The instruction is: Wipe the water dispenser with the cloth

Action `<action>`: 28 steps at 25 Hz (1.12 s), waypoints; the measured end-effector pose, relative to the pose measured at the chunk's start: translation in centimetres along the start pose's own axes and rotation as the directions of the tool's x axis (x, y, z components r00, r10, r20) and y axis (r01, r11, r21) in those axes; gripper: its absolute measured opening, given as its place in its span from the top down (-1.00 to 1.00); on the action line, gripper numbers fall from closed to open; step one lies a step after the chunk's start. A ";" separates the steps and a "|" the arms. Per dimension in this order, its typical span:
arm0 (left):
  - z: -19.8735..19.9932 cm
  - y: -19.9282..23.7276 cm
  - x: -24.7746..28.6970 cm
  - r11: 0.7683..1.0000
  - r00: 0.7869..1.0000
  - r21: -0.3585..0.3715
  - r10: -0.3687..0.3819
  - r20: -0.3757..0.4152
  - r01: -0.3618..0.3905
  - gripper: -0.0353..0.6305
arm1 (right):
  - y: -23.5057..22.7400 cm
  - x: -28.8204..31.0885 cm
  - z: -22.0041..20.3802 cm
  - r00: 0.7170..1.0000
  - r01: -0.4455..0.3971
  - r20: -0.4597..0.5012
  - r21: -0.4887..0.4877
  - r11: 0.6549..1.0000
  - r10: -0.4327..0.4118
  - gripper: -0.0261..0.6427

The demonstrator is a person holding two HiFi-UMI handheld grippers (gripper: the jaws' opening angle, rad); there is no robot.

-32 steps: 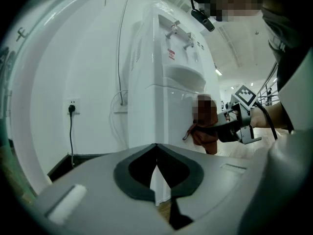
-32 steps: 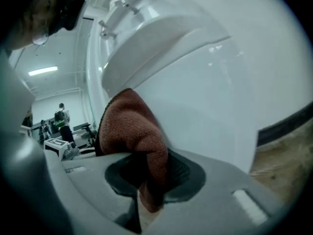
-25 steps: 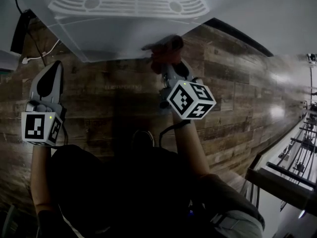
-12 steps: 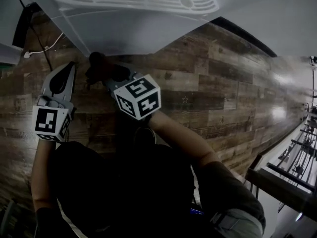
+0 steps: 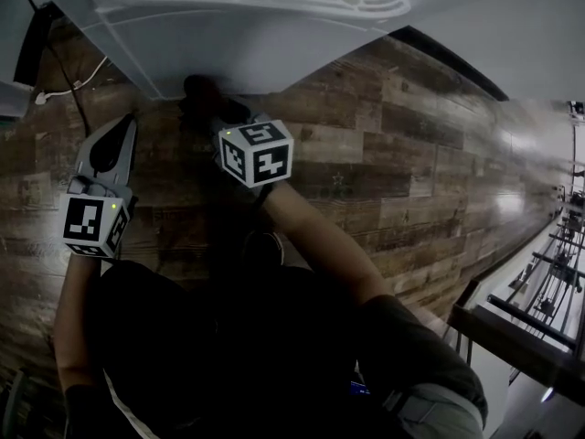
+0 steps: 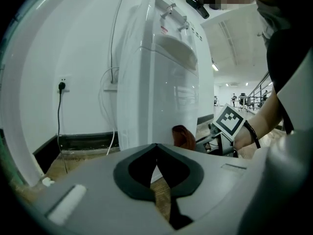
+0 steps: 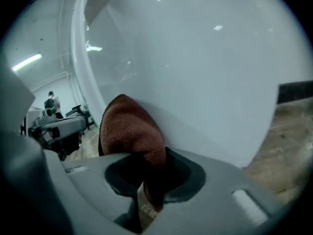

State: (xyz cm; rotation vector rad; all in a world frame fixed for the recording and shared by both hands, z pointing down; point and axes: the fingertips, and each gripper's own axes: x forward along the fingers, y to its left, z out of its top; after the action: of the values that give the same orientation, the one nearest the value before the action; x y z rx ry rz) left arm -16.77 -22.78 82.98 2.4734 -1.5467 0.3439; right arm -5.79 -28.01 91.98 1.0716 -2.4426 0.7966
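The right gripper's (image 7: 146, 180) fingers (image 7: 188, 173) clamp the rust-brown cloth (image 7: 132, 131), pressing it against the water dispenser's (image 7: 195, 67) white wall. The left gripper's (image 6: 156, 148) fingers (image 6: 132, 169) meet at the tips, holding nothing.

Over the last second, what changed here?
The right gripper, shut on the cloth, swept it to the person's left along the dispenser base, toward the left gripper. Nothing was grasped or released. The left gripper stayed shut, empty and roughly in place; the dispenser did not move.
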 end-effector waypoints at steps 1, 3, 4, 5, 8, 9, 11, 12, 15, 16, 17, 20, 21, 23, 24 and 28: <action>0.1 -0.1 0.0 1.000 1.000 0.001 -0.004 0.001 0.004 0.84 | -2.0 -1.1 -0.1 0.999 0.040 0.013 0.046 0.998 -0.041 0.73; 0.0 -0.1 0.1 1.000 1.000 0.006 -0.009 0.000 0.009 0.84 | -6.2 -3.7 -0.2 0.990 0.128 0.038 0.130 0.983 -0.134 0.72; 0.0 -0.1 0.2 1.000 1.000 0.007 -0.010 -0.001 0.010 0.84 | -8.4 -4.9 -0.4 0.982 0.174 0.044 0.157 0.972 -0.183 0.72; -0.1 -0.1 0.2 1.000 1.000 0.003 -0.010 -0.003 0.010 0.84 | -10.3 -6.0 -0.5 0.972 0.220 0.045 0.174 0.960 -0.231 0.72; -0.2 -0.1 0.5 1.000 1.000 -0.008 -0.011 -0.003 0.011 0.84 | -15.0 -8.5 -1.1 0.939 0.329 0.039 0.195 0.924 -0.342 0.72; -0.1 -0.1 0.5 1.000 1.000 -0.010 -0.010 -0.001 0.010 0.84 | -15.8 -8.9 -1.4 0.933 0.347 0.032 0.193 0.918 -0.359 0.72; -0.1 0.3 0.5 1.000 1.000 -0.016 -0.001 0.003 0.001 0.84 | -15.4 -9.3 -2.3 0.937 0.344 0.010 0.173 0.923 -0.350 0.73; -0.3 0.6 0.5 1.000 1.000 -0.022 0.011 0.000 -0.011 0.84 | -14.2 -9.1 -2.9 0.947 0.317 -0.002 0.154 0.936 -0.321 0.73; -1.5 2.0 0.3 0.996 0.997 -0.060 0.060 -0.042 -0.062 0.84 | -7.6 -6.7 -4.8 0.987 0.153 -0.050 0.081 0.985 -0.149 0.73; -1.8 2.4 0.0 0.994 0.996 -0.076 0.071 -0.048 -0.074 0.84 | -4.8 -5.4 -5.4 0.994 0.082 -0.075 0.058 0.995 -0.077 0.73; -1.9 2.7 -0.4 0.992 0.996 -0.095 0.077 -0.042 -0.080 0.84 | -2.1 -4.1 -6.0 0.995 0.008 -0.104 0.033 0.999 -0.005 0.73; -1.9 3.4 -1.6 0.986 0.995 -0.134 0.098 0.000 -0.097 0.84 | 5.2 0.1 -7.0 0.968 -0.180 -0.184 -0.040 0.983 0.170 0.73; -1.9 3.7 -1.9 0.984 0.994 -0.140 0.112 0.007 -0.110 0.84 | 6.8 1.4 -7.0 0.958 -0.217 -0.200 -0.043 0.975 0.204 0.73; -2.3 4.3 -2.5 0.979 0.990 -0.152 0.138 0.010 -0.135 0.84 | 8.3 3.6 -6.7 0.949 -0.238 -0.217 -0.012 0.971 0.229 0.73; -2.5 4.5 -2.8 0.977 0.989 -0.157 0.149 0.011 -0.146 0.84 | 8.4 4.5 -6.4 0.949 -0.229 -0.222 0.008 0.974 0.225 0.73; -2.9 5.2 -4.5 0.975 0.986 -0.149 0.167 0.022 -0.162 0.84 | 7.1 6.6 -5.1 0.957 -0.183 -0.224 0.032 0.983 0.186 0.73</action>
State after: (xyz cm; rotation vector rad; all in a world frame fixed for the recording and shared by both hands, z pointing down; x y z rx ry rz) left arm -23.65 -20.34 84.64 2.2580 -1.7296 0.2051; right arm -14.98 -24.56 96.90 0.7177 -2.3669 0.9357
